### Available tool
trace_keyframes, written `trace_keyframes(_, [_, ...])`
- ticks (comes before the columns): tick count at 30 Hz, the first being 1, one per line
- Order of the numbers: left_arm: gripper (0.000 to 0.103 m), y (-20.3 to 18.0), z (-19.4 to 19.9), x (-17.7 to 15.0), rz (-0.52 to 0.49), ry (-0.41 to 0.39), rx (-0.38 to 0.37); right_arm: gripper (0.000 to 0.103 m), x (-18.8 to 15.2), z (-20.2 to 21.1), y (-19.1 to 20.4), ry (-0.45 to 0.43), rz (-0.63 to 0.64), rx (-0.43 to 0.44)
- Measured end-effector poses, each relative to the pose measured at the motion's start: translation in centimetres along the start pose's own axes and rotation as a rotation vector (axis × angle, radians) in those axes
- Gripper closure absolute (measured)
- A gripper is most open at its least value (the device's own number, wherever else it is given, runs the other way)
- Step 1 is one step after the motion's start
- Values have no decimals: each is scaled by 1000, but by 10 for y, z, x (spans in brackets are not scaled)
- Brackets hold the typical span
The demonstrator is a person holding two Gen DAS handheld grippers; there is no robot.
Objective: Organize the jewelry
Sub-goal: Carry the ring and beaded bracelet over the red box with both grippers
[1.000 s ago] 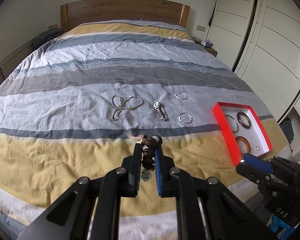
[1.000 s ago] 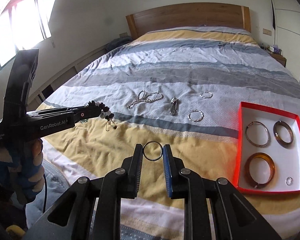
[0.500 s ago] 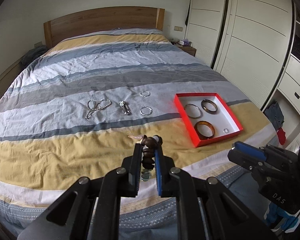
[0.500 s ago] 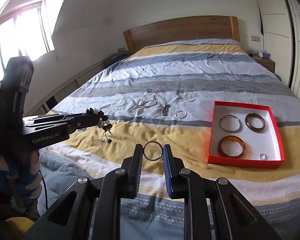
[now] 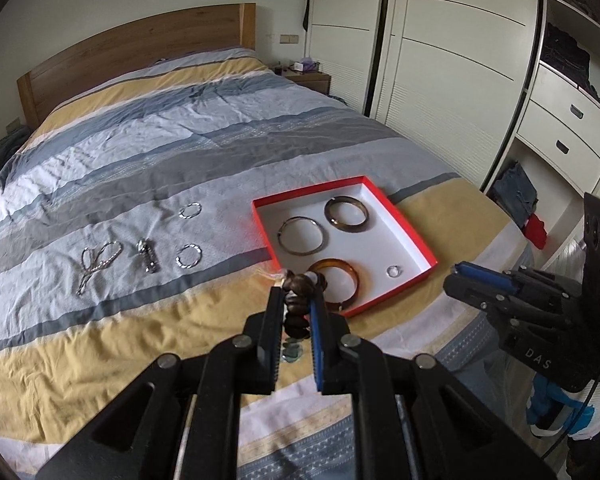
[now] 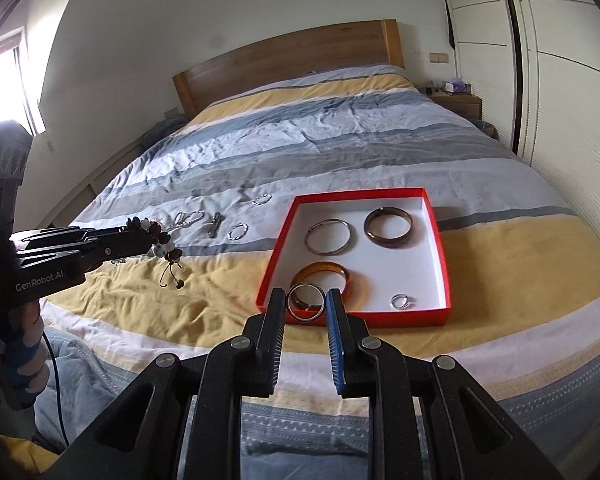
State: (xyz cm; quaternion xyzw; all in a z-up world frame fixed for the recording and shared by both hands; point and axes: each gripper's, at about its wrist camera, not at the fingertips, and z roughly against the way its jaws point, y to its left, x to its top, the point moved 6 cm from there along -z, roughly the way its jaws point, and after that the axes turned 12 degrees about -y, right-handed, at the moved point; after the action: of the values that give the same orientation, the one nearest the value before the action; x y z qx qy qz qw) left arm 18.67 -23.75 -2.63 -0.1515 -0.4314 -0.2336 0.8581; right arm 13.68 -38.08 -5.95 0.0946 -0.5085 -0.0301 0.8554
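Note:
My left gripper (image 5: 297,294) is shut on a dark beaded bracelet (image 5: 298,304) whose beads and charms hang between the fingers; it also shows at the left of the right wrist view, bracelet (image 6: 162,242) dangling. My right gripper (image 6: 306,298) is shut on a thin metal ring bangle (image 6: 305,303), held above the near edge of the red box (image 6: 272,264). The red box (image 5: 412,240), white inside, lies on the bed and holds a silver bangle (image 6: 327,236), a dark bangle (image 6: 389,226), an amber bangle (image 6: 340,274) and a small ring (image 6: 400,301).
On the striped duvet (image 5: 140,168) left of the box lie a silver chain (image 5: 98,264), a watch (image 5: 148,256) and two silver hoops (image 5: 189,257) (image 5: 190,211). White wardrobe doors (image 5: 440,80) and drawers stand to the right. A wooden headboard (image 6: 292,60) is at the far end.
Both grippers have swung right toward the red box while keeping their holds; the box now sits near the middle of each view, and the views have rolled.

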Motion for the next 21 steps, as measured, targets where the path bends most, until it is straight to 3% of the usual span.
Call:
trace_keyframes(9, [92,-9,-104,30,-13,43,-16,83,34,-78,-49,48,17,-24])
trace_keyframes(21, [92,5,-205,8,-2,157,10,83,37,-192,-90,194,73,-55])
